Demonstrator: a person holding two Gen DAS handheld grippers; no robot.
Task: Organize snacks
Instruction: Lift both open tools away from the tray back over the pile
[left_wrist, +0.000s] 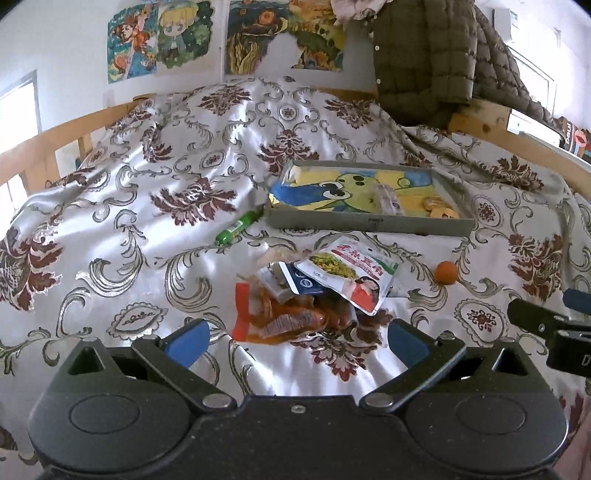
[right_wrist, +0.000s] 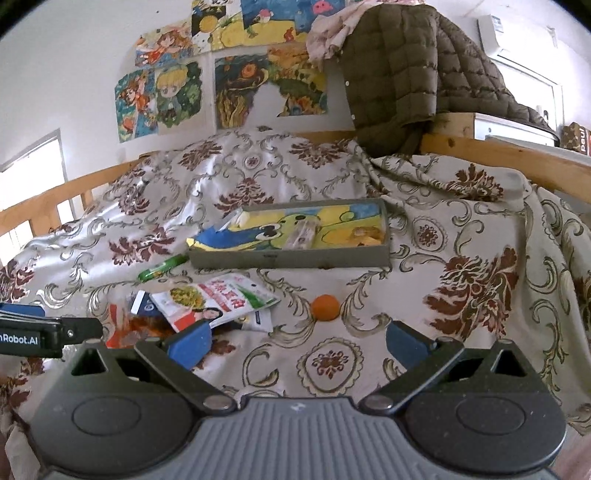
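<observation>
Both tongs released: left gripper (left_wrist: 297, 341) near the snack-packet pile (left_wrist: 314, 291); overlapped slick packets may slip; right gripper (right_wrist: 297, 341) could roll the orange (right_wrist: 325, 307).

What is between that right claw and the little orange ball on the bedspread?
Nothing visible. The right claw is open, and only bare patterned bedspread lies between it and the small orange ball. The snack packets lie off to its left, and the grey tray sits beyond the ball.
</observation>
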